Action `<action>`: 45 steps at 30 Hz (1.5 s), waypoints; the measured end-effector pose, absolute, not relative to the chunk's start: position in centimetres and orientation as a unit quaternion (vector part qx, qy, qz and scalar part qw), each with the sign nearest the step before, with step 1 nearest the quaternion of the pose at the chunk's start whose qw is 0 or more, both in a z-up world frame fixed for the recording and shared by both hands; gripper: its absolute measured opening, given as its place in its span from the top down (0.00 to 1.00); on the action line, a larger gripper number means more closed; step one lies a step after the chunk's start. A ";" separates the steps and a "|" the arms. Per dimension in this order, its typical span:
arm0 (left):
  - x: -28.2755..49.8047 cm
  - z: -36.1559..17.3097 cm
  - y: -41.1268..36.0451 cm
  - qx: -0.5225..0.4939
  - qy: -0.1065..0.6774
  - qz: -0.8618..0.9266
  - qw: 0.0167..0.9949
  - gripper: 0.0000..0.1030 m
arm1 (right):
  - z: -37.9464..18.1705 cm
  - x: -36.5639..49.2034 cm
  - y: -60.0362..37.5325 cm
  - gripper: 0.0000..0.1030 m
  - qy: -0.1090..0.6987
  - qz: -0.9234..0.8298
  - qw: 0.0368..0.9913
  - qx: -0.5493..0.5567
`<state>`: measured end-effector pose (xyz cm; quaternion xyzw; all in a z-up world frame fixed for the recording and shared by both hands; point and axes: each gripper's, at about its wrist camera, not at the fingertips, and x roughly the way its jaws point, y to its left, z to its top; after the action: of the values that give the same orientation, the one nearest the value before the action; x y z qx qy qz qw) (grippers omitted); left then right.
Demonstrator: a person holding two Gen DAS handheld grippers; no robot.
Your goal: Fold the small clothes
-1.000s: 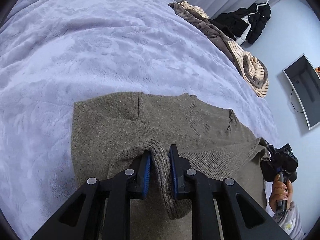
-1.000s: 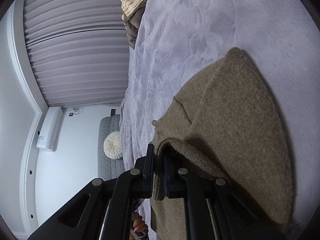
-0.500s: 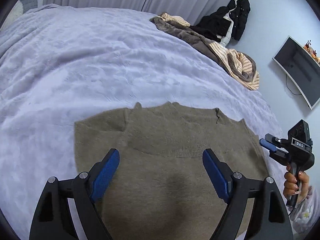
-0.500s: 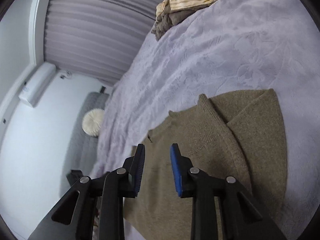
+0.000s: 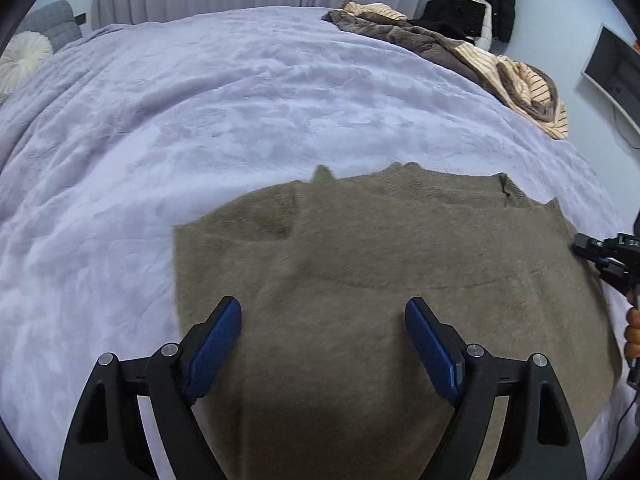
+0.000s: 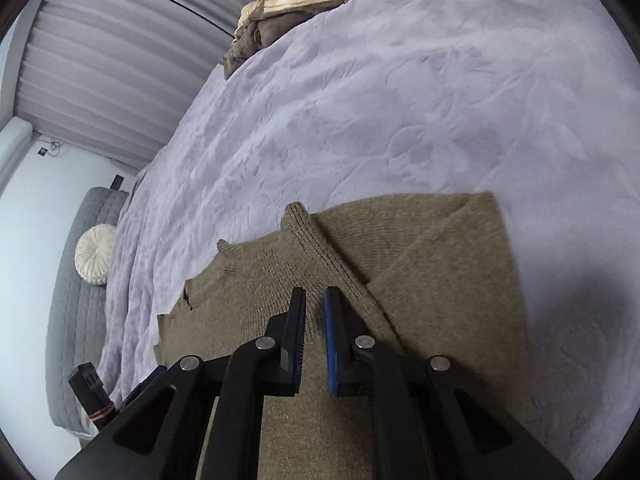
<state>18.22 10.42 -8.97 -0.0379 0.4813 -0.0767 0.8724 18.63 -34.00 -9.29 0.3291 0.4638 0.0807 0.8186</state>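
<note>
An olive-brown knitted sweater (image 5: 380, 280) is seen lying folded and flat on the lilac bedspread (image 5: 200, 120) of the bed, directly ahead of and below both grippers. The left gripper (image 5: 322, 320) is held released above the near part of the sweater, its blue pads (image 5: 218, 344) spread wide apart with nothing between them and only the knit showing in the gap below. The right gripper (image 6: 314, 312) is closing: its jaws are drawn almost together, a narrow slit is left between them, and no fabric is pinched there; the ribbed neckline (image 6: 304, 232) of the sweater is seen just ahead of its tips, and a folded-over flap (image 6: 452, 264) lies to the right of them. In the left wrist view the right gripper is partly visible at the right edge, beside the sweater's side edge, carried by a person's hand (image 5: 632, 332). Far ahead of the left gripper, a heap of brown and striped clothes (image 5: 480, 60) is piled at the far right side of the bed. A round cream cushion (image 6: 94, 254) is seen well to the left of the right gripper, beyond the bed.
</note>
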 end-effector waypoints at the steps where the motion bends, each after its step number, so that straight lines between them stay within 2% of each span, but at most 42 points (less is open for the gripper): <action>1: 17.5 -8.7 11.3 -0.042 0.485 -0.074 0.870 0.17 | -8.6 17.9 -33.9 0.87 0.466 0.079 0.821 0.320; 4: 14.9 -8.3 13.4 -0.068 0.499 -0.074 0.861 0.17 | -7.3 14.5 -33.4 0.78 0.465 0.107 0.820 0.317; 6: 13.1 -8.4 14.3 -0.085 0.509 -0.073 0.853 0.17 | -6.8 12.1 -32.7 0.55 0.466 0.129 0.817 0.315; 7: 12.1 -8.6 14.8 -0.097 0.516 -0.072 0.848 0.17 | -6.5 10.9 -32.4 0.53 0.465 0.139 0.817 0.313; 13: 6.9 -10.6 16.6 -0.174 0.551 -0.064 0.813 0.17 | -6.1 3.1 -31.2 0.52 0.460 0.165 0.816 0.308; 18: 4.4 -11.6 17.5 -0.244 0.551 -0.068 0.795 0.17 | -8.1 -2.5 -32.1 0.50 0.474 0.144 0.797 0.345; 23: 4.5 -11.8 17.5 -0.285 0.546 -0.064 0.786 0.20 | -10.5 -3.6 -34.3 0.50 0.459 0.103 0.777 0.418; 24: 4.6 -11.8 17.6 -0.296 0.538 -0.067 0.786 0.28 | -10.7 -3.5 -34.9 0.50 0.444 0.096 0.775 0.439; 25: 4.7 -11.8 17.4 -0.301 0.537 -0.071 0.785 0.56 | -11.0 -3.2 -35.6 0.50 0.426 0.086 0.771 0.466; 26: 5.0 -12.1 17.3 -0.296 0.546 -0.068 0.781 0.76 | -11.4 -2.7 -36.2 0.51 0.411 0.083 0.763 0.492; 27: 5.2 -12.1 17.1 -0.296 0.551 -0.069 0.777 0.77 | -11.6 -2.1 -36.4 0.65 0.407 0.079 0.757 0.504; 28: 4.9 -11.8 17.0 -0.295 0.546 -0.071 0.781 0.77 | -11.5 -1.5 -36.3 0.84 0.415 0.074 0.757 0.499; 29: 4.9 -11.3 16.9 -0.287 0.541 -0.073 0.787 0.77 | -10.8 -1.1 -36.0 0.92 0.426 0.072 0.767 0.474; 33: 3.4 -9.7 16.4 -0.224 0.524 -0.077 0.818 0.77 | -7.1 -1.2 -35.0 0.92 0.425 0.074 0.820 0.376; 36: 2.6 -12.1 17.5 -0.230 0.543 -0.067 0.805 0.77 | -9.3 -0.8 -35.5 0.92 0.469 0.039 0.811 0.348; 39: 1.5 -12.5 19.1 -0.272 0.532 -0.065 0.799 0.77 | -11.7 -1.7 -36.3 0.92 0.477 0.033 0.797 0.370; 45: 0.2 -10.7 20.6 -0.233 0.516 -0.050 0.823 0.77 | -9.0 -4.1 -36.6 0.85 0.471 0.013 0.812 0.344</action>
<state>0.20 20.58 -10.75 -0.2331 0.5161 -0.0499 0.8227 -4.08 -36.59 -9.00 0.3437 0.4715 0.0134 0.8120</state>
